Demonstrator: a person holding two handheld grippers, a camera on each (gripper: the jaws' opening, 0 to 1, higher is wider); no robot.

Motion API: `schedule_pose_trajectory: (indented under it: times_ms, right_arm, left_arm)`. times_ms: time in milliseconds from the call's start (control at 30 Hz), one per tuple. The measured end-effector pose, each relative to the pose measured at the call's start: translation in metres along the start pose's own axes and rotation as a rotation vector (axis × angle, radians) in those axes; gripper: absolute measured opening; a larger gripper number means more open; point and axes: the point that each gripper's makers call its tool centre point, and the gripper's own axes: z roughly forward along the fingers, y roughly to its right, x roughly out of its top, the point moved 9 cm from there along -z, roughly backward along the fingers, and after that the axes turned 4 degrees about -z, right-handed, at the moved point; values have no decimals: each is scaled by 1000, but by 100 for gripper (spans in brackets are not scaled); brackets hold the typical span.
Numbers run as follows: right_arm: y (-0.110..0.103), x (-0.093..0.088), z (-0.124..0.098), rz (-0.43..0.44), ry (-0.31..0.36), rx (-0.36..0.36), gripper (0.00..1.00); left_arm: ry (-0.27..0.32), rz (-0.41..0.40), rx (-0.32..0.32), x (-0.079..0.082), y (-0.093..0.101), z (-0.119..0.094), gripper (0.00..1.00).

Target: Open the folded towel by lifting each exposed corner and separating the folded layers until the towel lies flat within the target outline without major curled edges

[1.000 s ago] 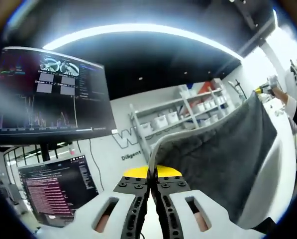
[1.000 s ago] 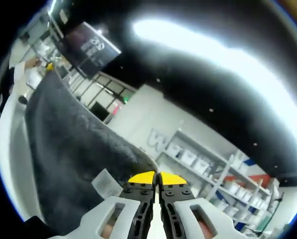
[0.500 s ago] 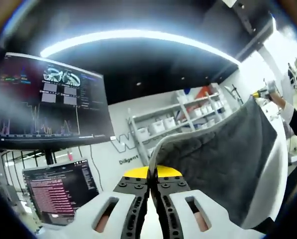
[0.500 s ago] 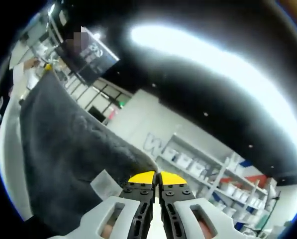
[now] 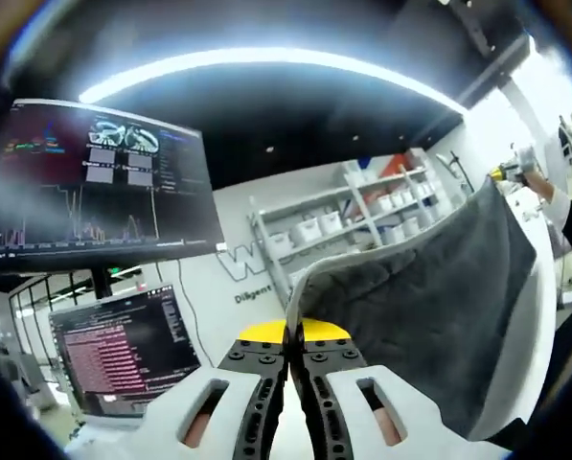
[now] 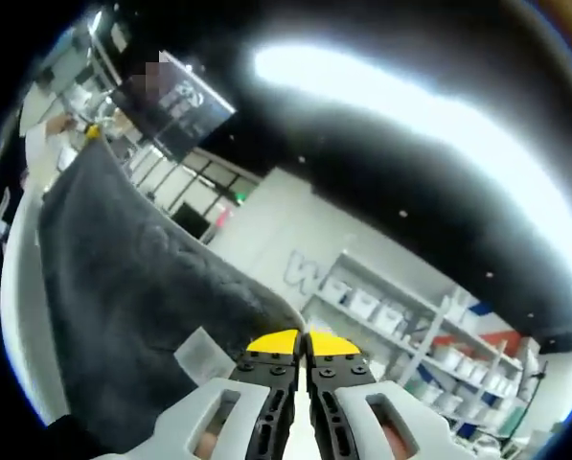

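Legibly, little can be read: on the white back wall (image 5: 209,287) in the left gripper view, large dark letters start with a "W" and smaller ones beneath begin "Diligent"; the right gripper view catches the same big "W" beside the shelves. Text on the two screens is too small to make out.

A large monitor (image 5: 94,182) hangs at upper left of the left gripper view with graphs and small picture panels, and a smaller screen (image 5: 123,350) below it carries lines of reddish text. White shelving (image 5: 348,216) with pale bins stands against the wall, and a long bright ceiling light (image 5: 266,62) arcs overhead. In the right gripper view the shelving (image 6: 400,321) sits at lower right and the monitor (image 6: 175,105) at upper left.

Both tongs are clamped on the grey towel, jaws pressed together with no gap visible. The left tongs (image 5: 293,350) pinch one corner, and the towel (image 5: 429,307) stretches away to the right, held up in the air, toward the right tongs (image 5: 504,174) and a person's hand (image 5: 539,182). From the right tongs (image 6: 305,359), the towel (image 6: 123,316) spreads leftward and up to the left tongs (image 6: 94,131) at its far corner. A small pale label (image 6: 204,356) is sewn on the towel just beside the right jaws.
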Motion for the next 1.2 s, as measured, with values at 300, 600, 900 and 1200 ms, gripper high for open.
schedule_pose_trajectory:
  times_ms: [300, 600, 900, 1200]
  right_arm:
    - [-15, -22, 24, -28, -59, 38, 0]
    - [-22, -41, 51, -30, -116, 66, 0]
    - [-30, -72, 89, -52, -201, 116, 0]
    - [-44, -93, 116, -60, -252, 166, 0]
  left_arm:
    - [-57, -34, 26, -32, -2, 25, 2]
    - [-92, -49, 48, -58, -8, 56, 2]
    - [-142, -90, 46, -84, -11, 92, 2]
    - [-166, -129, 65, -111, -16, 119, 2]
